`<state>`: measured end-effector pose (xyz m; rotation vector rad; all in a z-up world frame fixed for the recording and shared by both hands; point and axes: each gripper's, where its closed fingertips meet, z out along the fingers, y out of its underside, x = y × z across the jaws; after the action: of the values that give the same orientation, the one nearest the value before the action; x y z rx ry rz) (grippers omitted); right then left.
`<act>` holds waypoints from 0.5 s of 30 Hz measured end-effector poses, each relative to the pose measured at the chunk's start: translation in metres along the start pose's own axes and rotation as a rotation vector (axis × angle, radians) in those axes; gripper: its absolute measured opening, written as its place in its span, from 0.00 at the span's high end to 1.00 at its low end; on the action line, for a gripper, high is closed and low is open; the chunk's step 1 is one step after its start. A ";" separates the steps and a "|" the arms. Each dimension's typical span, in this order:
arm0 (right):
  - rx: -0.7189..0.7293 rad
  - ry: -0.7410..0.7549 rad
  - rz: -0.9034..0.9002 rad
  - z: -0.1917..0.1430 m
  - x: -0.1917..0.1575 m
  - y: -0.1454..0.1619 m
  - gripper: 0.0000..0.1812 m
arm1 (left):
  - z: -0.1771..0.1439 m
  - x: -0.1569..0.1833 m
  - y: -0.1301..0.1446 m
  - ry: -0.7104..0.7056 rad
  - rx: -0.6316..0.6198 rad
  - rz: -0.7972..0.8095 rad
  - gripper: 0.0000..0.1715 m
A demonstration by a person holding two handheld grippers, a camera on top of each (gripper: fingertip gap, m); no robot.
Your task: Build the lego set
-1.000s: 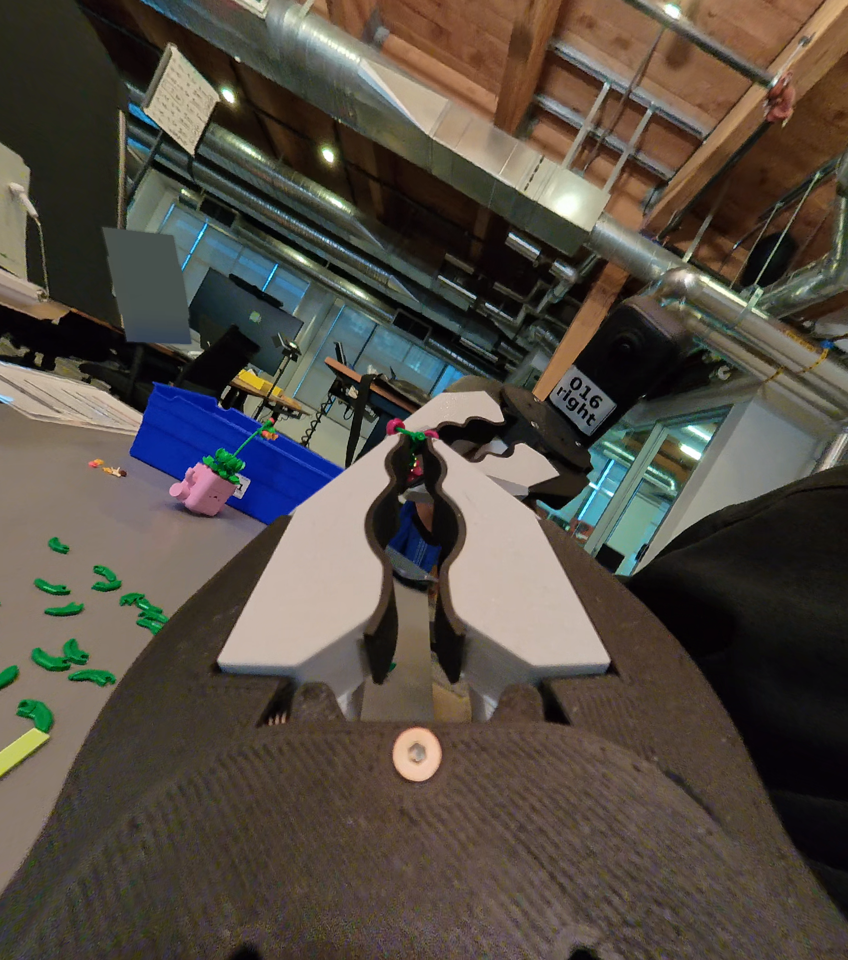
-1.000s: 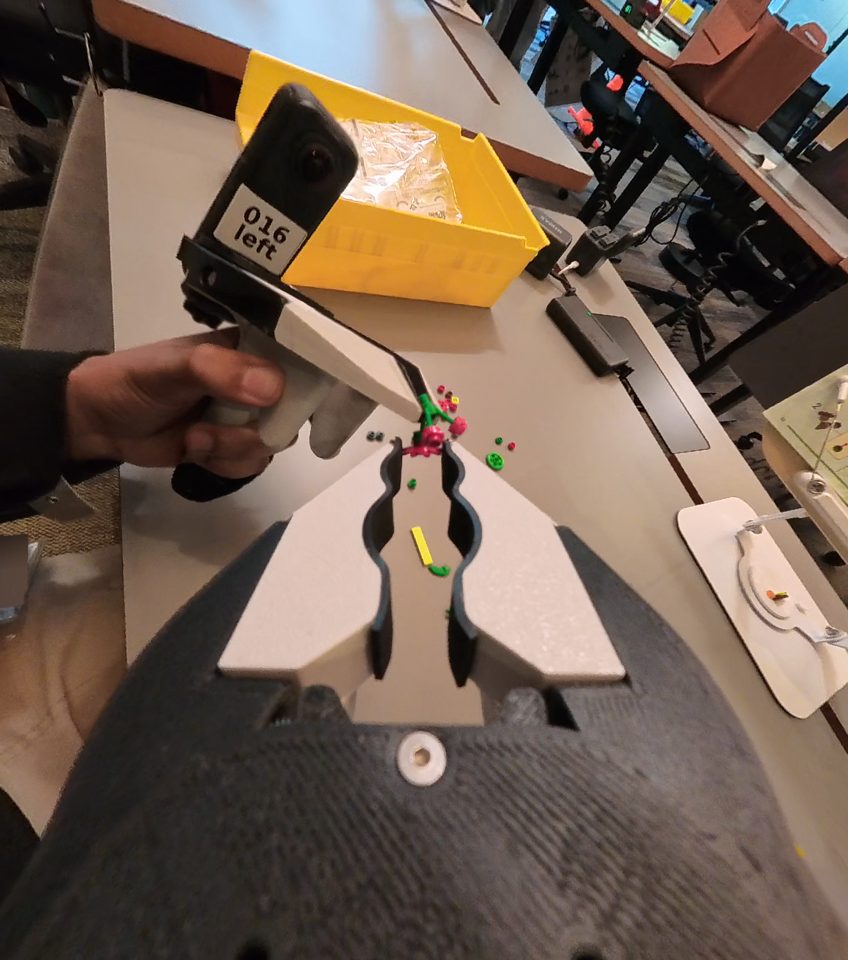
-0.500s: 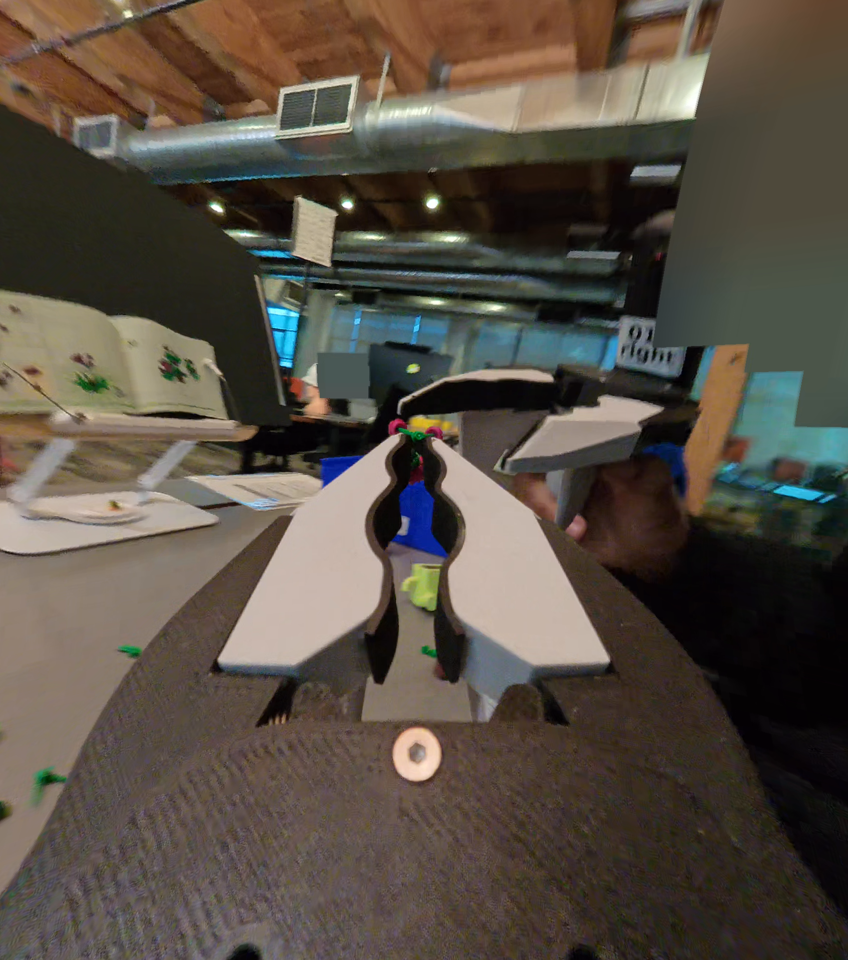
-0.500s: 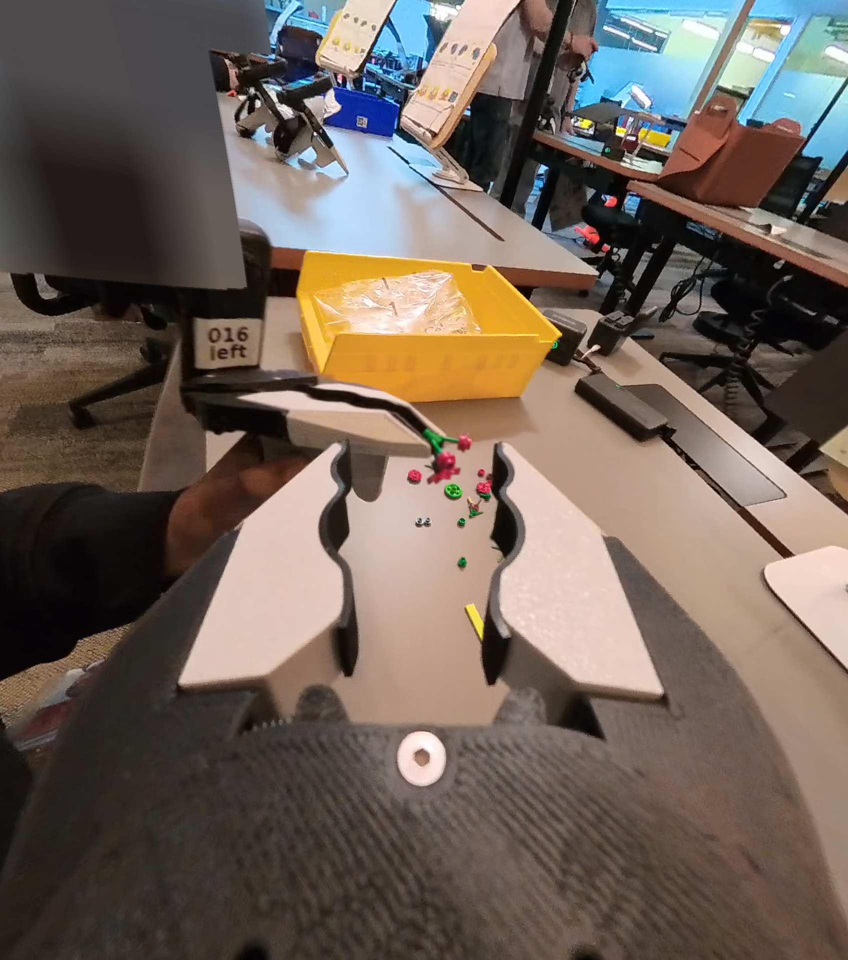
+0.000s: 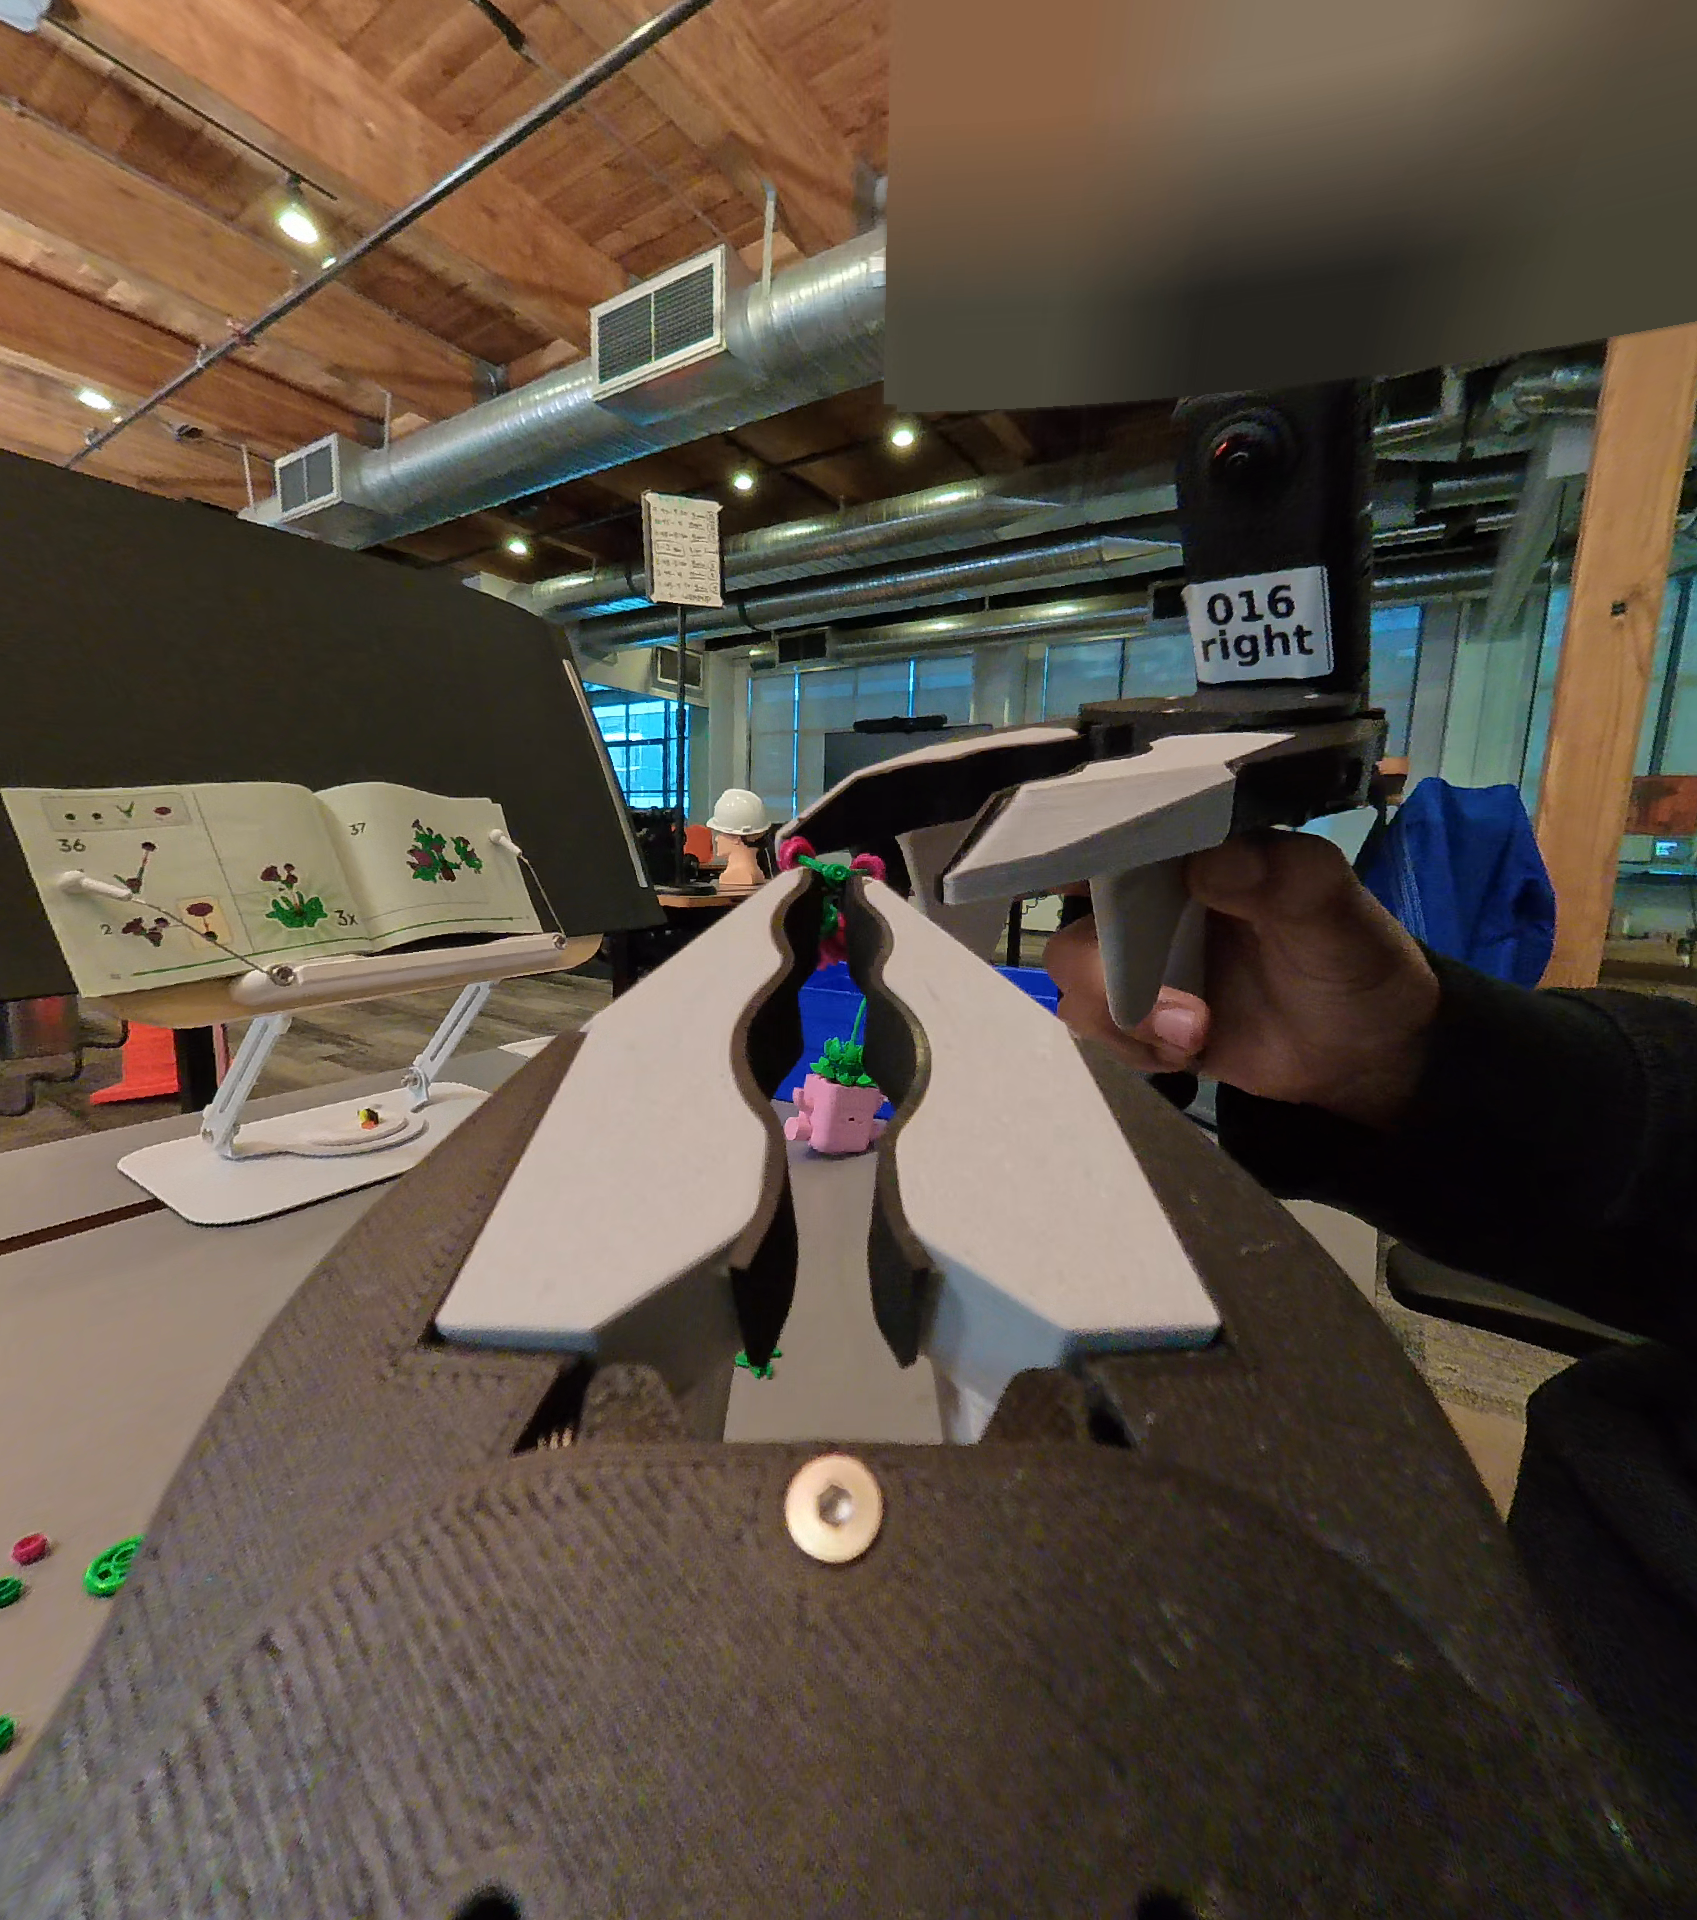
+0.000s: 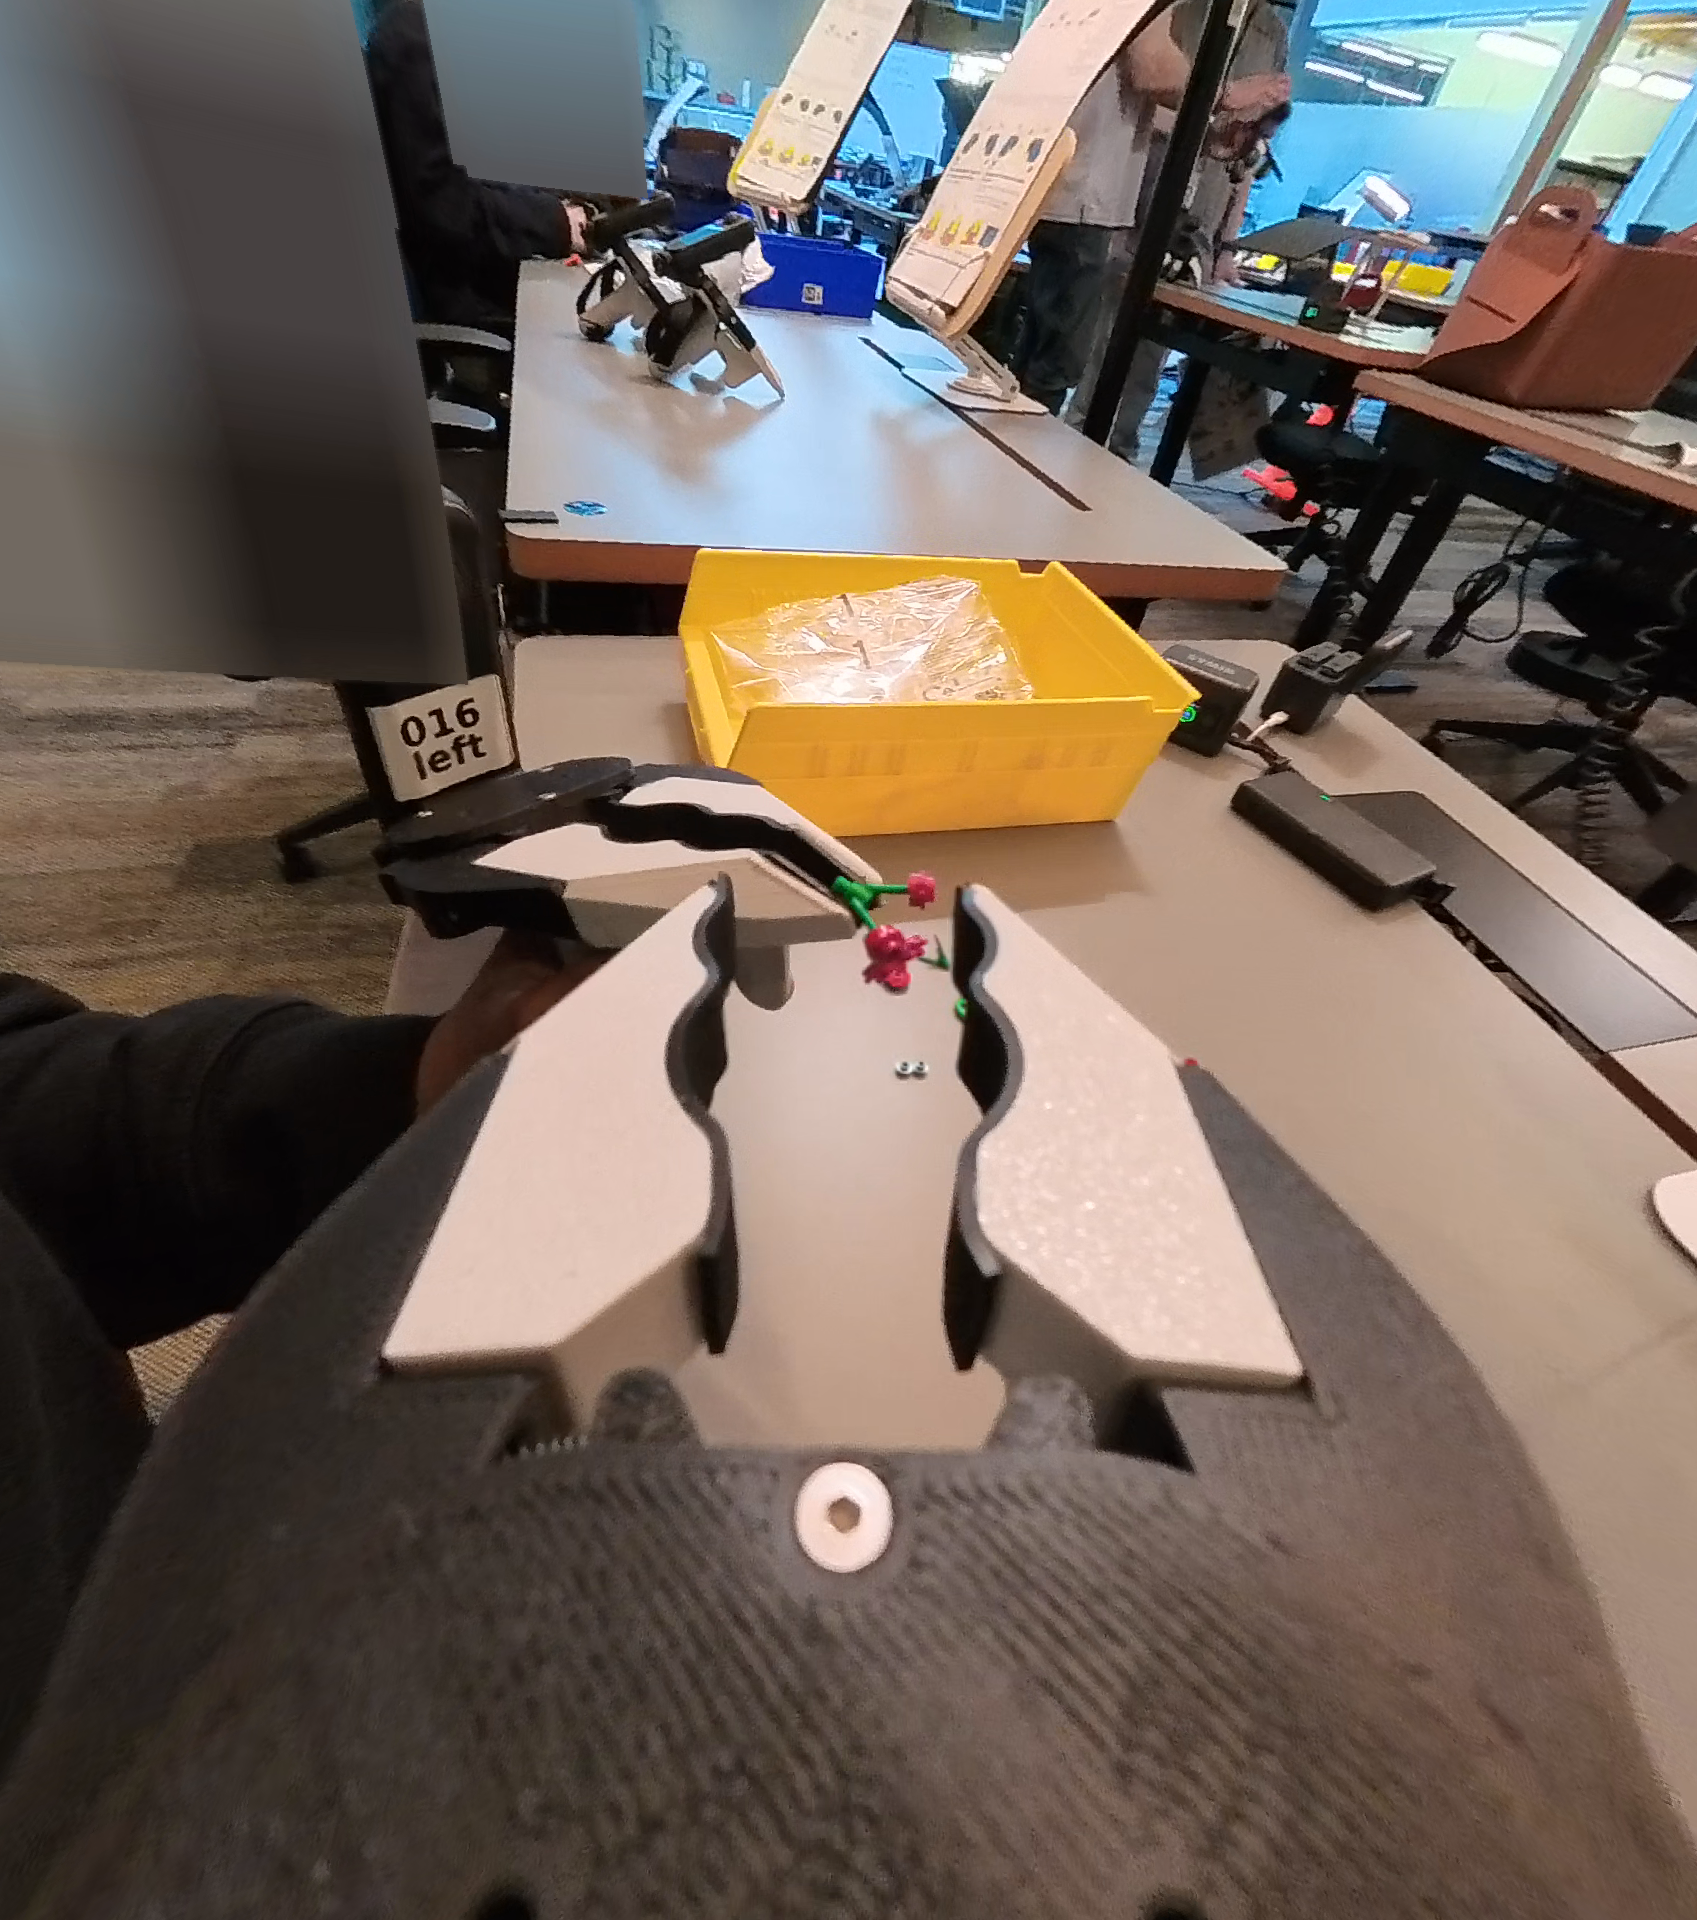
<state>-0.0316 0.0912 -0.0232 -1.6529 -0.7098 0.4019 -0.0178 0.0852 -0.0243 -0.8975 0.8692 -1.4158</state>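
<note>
My left gripper (image 5: pixel 828 876) is shut on a lego flower sprig (image 5: pixel 833 940), a green stem with magenta blossoms, and holds it in the air above the grey table (image 6: pixel 1187 1039). In the right wrist view the sprig (image 6: pixel 888 940) sticks out of the left gripper's tips, level with the tips of my right gripper (image 6: pixel 842 899). The right gripper is open and empty, with the blossoms between its tips and clear of both. A pink lego pot with a green plant (image 5: pixel 833 1114) stands on the table beyond.
An open instruction book (image 5: pixel 283 883) rests on a white stand (image 5: pixel 304 1143) at the left. Loose green and magenta pieces (image 5: pixel 111 1564) lie on the table. A yellow bin (image 6: pixel 927 774) with a plastic bag, a black adapter (image 6: pixel 1327 842) and other desks lie farther off. Only a small space, under 4 cm, lies between the two pairs of fingers.
My right gripper has opened wide and let go of the sprig. The left gripper has levelled out and turned toward the book and the pink pot, still holding the sprig.
</note>
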 end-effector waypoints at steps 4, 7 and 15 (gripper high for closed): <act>0.018 -0.026 0.029 -0.001 -0.001 -0.002 0.80 | 0.000 0.002 -0.001 0.012 0.004 0.004 0.99; 0.010 -0.032 0.029 0.001 -0.001 -0.001 0.81 | 0.001 0.004 -0.002 0.020 0.006 0.007 0.99; 0.007 -0.005 0.027 0.000 0.003 -0.002 0.86 | 0.002 0.004 -0.001 0.007 0.001 0.016 0.99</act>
<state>-0.0302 0.0934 -0.0207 -1.6569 -0.6901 0.4272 -0.0165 0.0813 -0.0223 -0.8828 0.8794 -1.4062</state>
